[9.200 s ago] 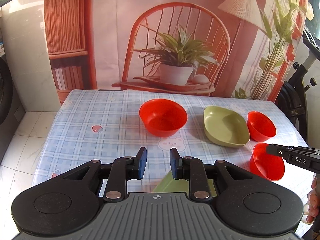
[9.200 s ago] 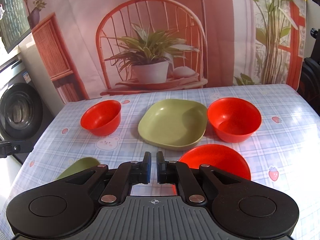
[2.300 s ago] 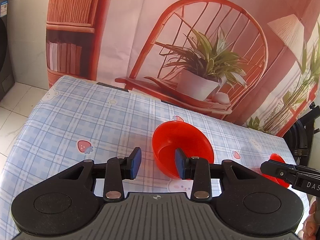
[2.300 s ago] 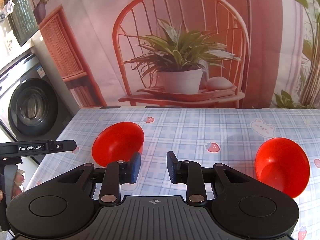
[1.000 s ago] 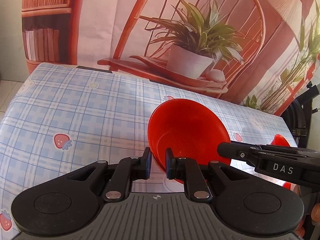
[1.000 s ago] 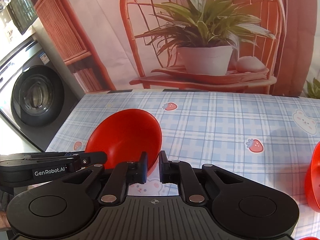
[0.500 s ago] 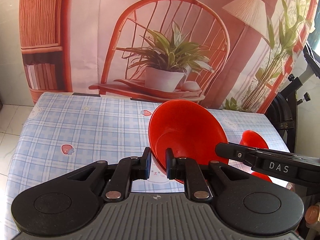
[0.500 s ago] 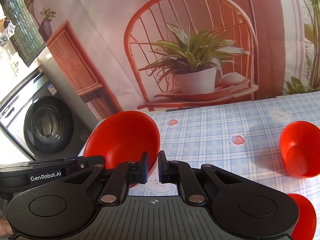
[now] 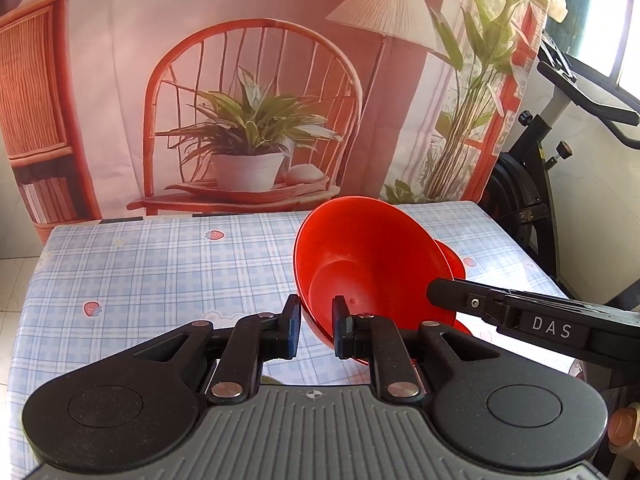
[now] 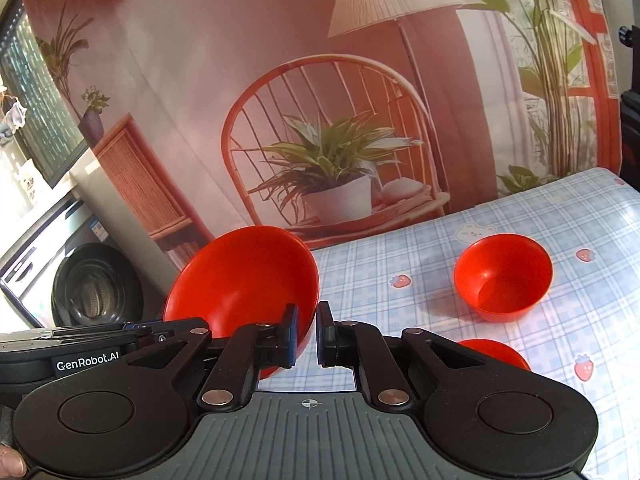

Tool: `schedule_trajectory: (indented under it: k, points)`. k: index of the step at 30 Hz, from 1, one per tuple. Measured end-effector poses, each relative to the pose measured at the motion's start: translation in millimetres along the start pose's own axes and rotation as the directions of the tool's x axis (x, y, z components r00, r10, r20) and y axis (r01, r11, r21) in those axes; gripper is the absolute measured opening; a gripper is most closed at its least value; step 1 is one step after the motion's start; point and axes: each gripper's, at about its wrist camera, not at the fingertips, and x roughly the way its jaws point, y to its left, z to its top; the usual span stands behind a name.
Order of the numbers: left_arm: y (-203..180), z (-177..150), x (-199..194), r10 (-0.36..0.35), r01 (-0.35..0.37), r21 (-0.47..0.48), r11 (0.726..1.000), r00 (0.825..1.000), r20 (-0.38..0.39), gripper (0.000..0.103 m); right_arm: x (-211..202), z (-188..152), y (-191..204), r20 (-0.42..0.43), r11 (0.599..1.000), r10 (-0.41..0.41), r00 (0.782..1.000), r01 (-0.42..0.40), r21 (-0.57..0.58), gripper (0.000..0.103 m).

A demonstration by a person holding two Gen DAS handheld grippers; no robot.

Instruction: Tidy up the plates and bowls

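Both grippers hold one large red bowl (image 9: 372, 256) by opposite rims, lifted and tilted above the checked tablecloth (image 9: 160, 264). My left gripper (image 9: 316, 330) is shut on its near rim. My right gripper (image 10: 306, 334) is shut on the other rim of the same bowl (image 10: 244, 280); it shows as the black arm marked DAS (image 9: 540, 320) in the left wrist view. A smaller red bowl (image 10: 504, 276) stands upright on the table to the right. Another red bowl (image 10: 496, 354) lies partly hidden behind the right fingers.
A printed backdrop of a chair and plant (image 9: 252, 148) hangs at the table's far edge. An exercise bike (image 9: 532, 184) stands right of the table. A washing machine (image 10: 92, 292) stands on the floor to the left. A sliver of green plate (image 9: 272, 380) shows under the left gripper.
Both grippers have carried the large red bowl up and to the right, toward the small bowls. The green plates have dropped out of sight below the grippers.
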Motion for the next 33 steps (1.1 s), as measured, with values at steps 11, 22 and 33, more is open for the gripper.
schedule_trajectory:
  k: [11, 22, 33]
  points:
    - [-77.5, -21.7, 31.5, -0.046, 0.051, 0.058, 0.997, 0.996, -0.080, 0.018, -53.3, -16.8, -70.3, 0.062, 0.993, -0.100, 0.993, 0.096, 0.065, 0.009]
    - [-93.3, -39.6, 84.3, -0.053, 0.065, 0.068, 0.996, 0.983, -0.176, 0.018, -43.9, -36.0, -107.8, 0.046, 0.986, -0.162, 0.986, 0.160, 0.048, 0.009]
    - [-95.2, -41.9, 117.8, -0.026, 0.055, 0.116, 0.992, 0.971, -0.237, 0.018, -12.2, -54.0, -140.3, -0.009, 0.977, -0.170, 0.985, 0.170, 0.130, 0.009]
